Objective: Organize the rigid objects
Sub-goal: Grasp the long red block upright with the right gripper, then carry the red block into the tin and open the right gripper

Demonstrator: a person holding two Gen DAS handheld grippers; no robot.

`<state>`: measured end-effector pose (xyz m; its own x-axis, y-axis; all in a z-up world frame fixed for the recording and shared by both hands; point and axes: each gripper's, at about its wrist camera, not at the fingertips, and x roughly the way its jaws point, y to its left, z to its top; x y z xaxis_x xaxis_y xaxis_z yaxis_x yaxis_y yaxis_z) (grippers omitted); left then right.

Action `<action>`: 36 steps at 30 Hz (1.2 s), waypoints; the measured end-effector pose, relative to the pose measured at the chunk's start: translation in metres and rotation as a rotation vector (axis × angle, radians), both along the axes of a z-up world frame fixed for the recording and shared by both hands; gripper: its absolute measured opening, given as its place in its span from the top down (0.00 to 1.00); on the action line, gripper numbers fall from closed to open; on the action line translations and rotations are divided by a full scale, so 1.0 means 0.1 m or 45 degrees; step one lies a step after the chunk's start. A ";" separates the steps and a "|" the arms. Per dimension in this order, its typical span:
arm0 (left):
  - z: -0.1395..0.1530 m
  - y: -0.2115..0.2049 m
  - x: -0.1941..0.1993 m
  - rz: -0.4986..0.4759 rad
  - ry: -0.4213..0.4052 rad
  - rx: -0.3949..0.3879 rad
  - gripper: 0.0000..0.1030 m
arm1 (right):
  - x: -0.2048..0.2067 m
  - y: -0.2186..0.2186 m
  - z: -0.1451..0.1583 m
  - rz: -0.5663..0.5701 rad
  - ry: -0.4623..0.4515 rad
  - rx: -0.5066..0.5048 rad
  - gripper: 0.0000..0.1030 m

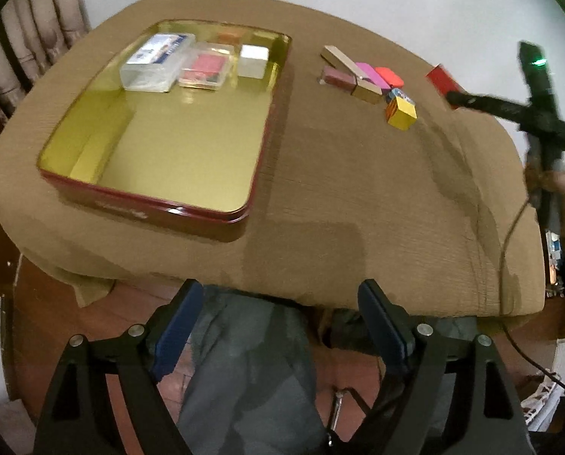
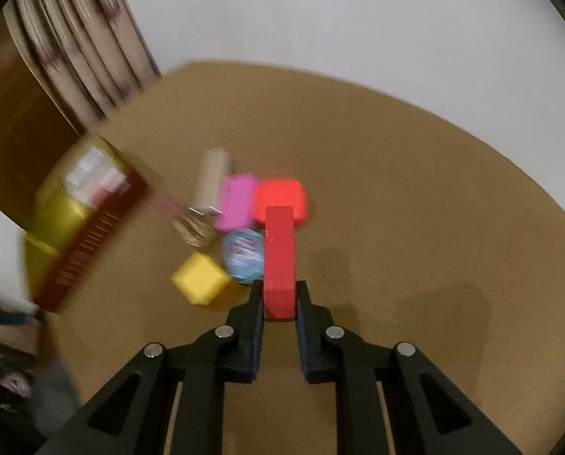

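Observation:
My right gripper [image 2: 279, 288] is shut on a flat red block [image 2: 278, 258] and holds it above the brown table; the red block [image 1: 443, 79] and that gripper [image 1: 451, 96] also show at the right of the left wrist view. My left gripper [image 1: 278, 295] is open and empty, off the table's near edge. A gold tin with a red rim [image 1: 146, 204] holds a clear box [image 1: 157, 60], a pink-filled clear case [image 1: 206, 66] and a white block [image 1: 253, 60] at its far end. Loose pieces lie right of it: gold bars [image 1: 339, 58], a pink block [image 1: 369, 74], an orange-red block [image 1: 390, 76], a yellow cube [image 1: 402, 113].
The tin [image 2: 81, 242] sits left in the blurred right wrist view, with the yellow cube [image 2: 201, 278], a blue oval piece [image 2: 242, 252], pink block [image 2: 235, 203] and orange-red block [image 2: 280, 193] ahead. Curtains [image 1: 36, 22] hang at the far left. A cable [image 1: 510, 227] runs over the right edge.

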<state>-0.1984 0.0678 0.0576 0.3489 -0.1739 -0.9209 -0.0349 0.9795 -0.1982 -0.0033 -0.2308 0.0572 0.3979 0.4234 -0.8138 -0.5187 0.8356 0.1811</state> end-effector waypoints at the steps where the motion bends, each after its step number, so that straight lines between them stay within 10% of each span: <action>1: 0.01 0.02 -0.04 0.008 -0.009 0.012 0.21 | -0.08 0.02 0.15 0.012 -0.005 0.057 0.86; 9: -0.03 0.20 -0.29 0.073 -0.002 -0.003 0.21 | -0.40 1.08 0.64 0.228 0.110 0.333 0.86; 18: -0.07 0.70 -0.54 0.177 -0.029 -0.038 0.20 | -0.32 2.36 0.16 0.164 0.292 0.264 0.86; 32: -0.14 0.96 -0.63 0.198 -0.043 -0.122 0.20 | -0.20 2.43 -0.08 -0.145 0.335 0.109 0.74; 36: -0.12 0.95 -0.65 0.187 -0.054 -0.122 0.20 | -0.27 2.22 0.15 -0.165 0.191 0.158 0.74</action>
